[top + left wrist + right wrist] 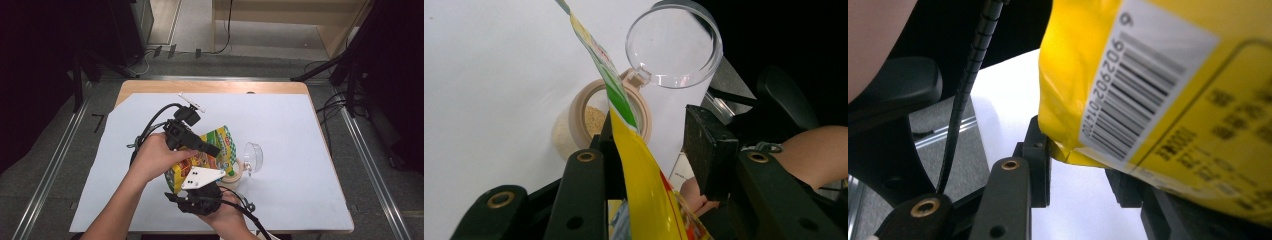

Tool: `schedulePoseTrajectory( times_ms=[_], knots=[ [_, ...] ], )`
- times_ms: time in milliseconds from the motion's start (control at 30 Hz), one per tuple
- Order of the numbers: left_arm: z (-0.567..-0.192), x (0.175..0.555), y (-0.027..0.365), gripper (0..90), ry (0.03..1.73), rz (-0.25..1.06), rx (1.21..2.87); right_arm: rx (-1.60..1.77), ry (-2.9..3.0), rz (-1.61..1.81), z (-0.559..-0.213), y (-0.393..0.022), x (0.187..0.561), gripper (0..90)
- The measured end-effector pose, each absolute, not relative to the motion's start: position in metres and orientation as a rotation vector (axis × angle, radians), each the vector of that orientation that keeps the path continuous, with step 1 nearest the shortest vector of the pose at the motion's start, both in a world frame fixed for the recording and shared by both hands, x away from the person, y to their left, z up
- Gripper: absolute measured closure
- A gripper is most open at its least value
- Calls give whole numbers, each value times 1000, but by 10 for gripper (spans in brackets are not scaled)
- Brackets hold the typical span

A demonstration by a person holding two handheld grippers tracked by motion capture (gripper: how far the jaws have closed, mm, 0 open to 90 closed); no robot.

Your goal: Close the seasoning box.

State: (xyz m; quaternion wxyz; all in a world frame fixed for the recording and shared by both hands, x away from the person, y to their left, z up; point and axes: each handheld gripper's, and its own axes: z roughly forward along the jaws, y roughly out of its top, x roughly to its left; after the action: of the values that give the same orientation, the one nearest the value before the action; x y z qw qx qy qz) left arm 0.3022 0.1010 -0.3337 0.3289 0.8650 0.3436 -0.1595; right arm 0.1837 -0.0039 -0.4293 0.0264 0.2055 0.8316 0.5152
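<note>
A yellow and green snack bag (216,144) hangs tilted over a small jar (233,173) with a beige rim (578,114). The jar's clear flip lid (673,45) stands open, and pale grains (594,118) lie inside. My left gripper (656,135) straddles the bag's upper edge (644,185). The sheet lies against one pad and the other pad stands well clear, so this gripper is open. My right gripper (1078,150) is shut on the bag's bottom corner (1158,75), by the barcode. In the high view it sits under its grey plate (202,178).
A white sheet (295,125) covers the wooden table, whose edges run close on the right and at the front. The clear lid (254,156) sticks out to the jar's right. Cables trail from both grippers. Dark stands and floor rails flank the table.
</note>
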Motion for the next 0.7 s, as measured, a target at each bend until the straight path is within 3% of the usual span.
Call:
schedulePoseTrajectory(
  times_ms=[700],
  knots=[
    [-331, 302, 109, 702, 893, -364, 2258, 629, 2535, 1617, -430, 3, 188, 680]
  ],
)
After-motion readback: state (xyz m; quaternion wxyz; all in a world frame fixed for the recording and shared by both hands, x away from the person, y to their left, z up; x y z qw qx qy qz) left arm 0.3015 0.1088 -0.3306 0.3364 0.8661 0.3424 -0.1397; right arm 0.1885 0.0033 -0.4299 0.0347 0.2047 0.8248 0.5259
